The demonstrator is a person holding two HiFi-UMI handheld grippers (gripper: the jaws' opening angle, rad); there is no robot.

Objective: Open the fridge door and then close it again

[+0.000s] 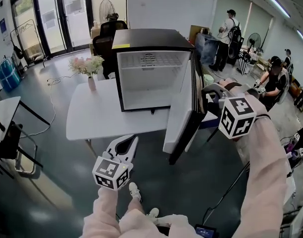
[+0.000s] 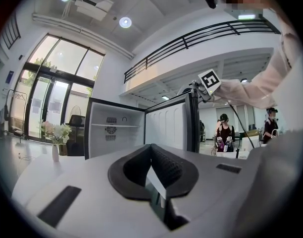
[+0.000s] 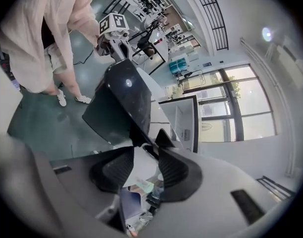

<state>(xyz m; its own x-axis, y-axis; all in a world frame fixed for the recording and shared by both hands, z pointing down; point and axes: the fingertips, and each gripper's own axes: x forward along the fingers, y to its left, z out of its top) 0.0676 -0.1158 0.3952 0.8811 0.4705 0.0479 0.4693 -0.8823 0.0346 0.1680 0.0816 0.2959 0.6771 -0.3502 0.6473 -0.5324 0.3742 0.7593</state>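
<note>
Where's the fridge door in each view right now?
Head view: fridge door standing open, right of centre.
Left gripper view: fridge door at centre, white inner face showing.
Right gripper view: fridge door's dark outer face, left of centre.
Shared landmark: the tall glass doors.

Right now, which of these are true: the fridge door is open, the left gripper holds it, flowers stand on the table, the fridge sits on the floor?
The fridge door is open: true.
The left gripper holds the door: false; the right gripper grips its edge, while the left one hangs free, jaws together.
A vase of flowers stands on the table: true.
The fridge sits on the floor: false; it stands on the white table.
</note>
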